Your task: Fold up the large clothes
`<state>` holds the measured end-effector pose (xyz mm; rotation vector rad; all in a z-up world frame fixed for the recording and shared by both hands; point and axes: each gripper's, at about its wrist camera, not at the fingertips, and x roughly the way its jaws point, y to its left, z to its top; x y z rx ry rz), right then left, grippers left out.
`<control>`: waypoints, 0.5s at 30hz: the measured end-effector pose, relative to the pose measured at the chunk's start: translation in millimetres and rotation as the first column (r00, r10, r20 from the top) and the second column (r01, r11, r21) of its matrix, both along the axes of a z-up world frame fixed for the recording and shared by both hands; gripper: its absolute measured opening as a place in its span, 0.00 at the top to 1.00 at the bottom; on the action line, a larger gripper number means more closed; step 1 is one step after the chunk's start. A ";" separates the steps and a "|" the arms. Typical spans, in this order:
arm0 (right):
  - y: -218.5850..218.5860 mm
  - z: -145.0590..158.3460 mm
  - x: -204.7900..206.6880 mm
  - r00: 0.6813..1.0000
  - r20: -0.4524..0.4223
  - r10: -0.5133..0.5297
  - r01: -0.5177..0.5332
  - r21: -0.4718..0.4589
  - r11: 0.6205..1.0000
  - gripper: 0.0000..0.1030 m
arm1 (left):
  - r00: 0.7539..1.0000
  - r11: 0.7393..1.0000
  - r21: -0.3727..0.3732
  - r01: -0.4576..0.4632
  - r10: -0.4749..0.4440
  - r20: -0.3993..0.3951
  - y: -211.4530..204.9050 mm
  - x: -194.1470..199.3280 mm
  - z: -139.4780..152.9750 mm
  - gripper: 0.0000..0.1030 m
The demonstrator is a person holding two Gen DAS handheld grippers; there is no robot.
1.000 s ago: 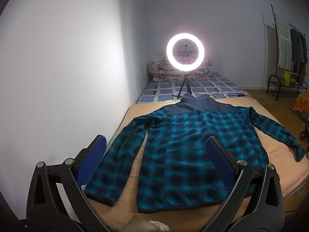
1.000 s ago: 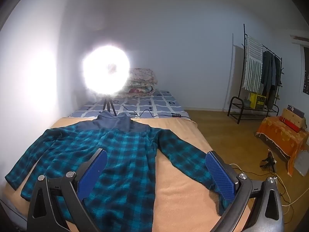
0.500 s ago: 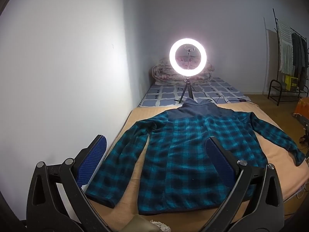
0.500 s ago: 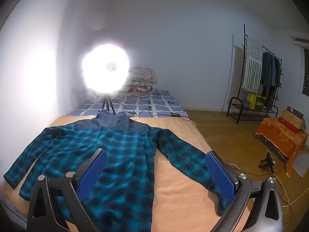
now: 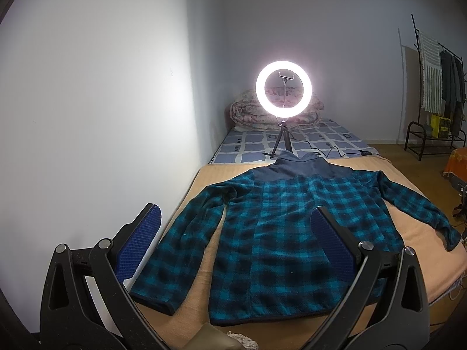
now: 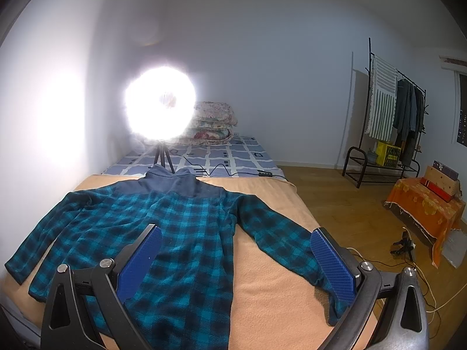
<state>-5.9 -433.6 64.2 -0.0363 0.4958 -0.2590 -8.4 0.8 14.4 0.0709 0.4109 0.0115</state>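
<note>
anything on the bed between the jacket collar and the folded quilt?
Yes. In both views the ring light stands on its tripod just behind the jacket collar, its cable trailing across the checked sheet before the quilt.

Bedroom in a home. Bed point(image 5: 414, 195) against a plain wall point(image 5: 102, 102), covered by a tan blanket point(image 6: 271, 297) at the near end and a blue checked sheet point(image 6: 233, 157) beyond. Folded quilts point(image 6: 214, 122) stacked at the far end. Lit ring light point(image 5: 284, 88) on a small tripod stands on the bed. Wood floor point(image 6: 344, 204). Clothes rack point(image 6: 391, 108) with hung garments by the far wall. Low stand under an orange cloth point(image 6: 423, 207), boxes on top.
</note>
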 end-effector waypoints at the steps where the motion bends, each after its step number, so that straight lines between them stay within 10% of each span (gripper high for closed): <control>1: 0.6 0.3 0.0 1.000 -0.001 -0.001 0.001 -0.002 1.000 0.00 | 1.000 1.000 0.000 0.000 0.000 0.001 -0.1 0.2 0.4 0.00; 15: -0.5 0.1 0.4 1.000 0.001 0.000 0.000 -0.001 1.000 0.00 | 1.000 1.000 0.002 -0.003 0.003 0.010 2.3 1.2 6.7 0.00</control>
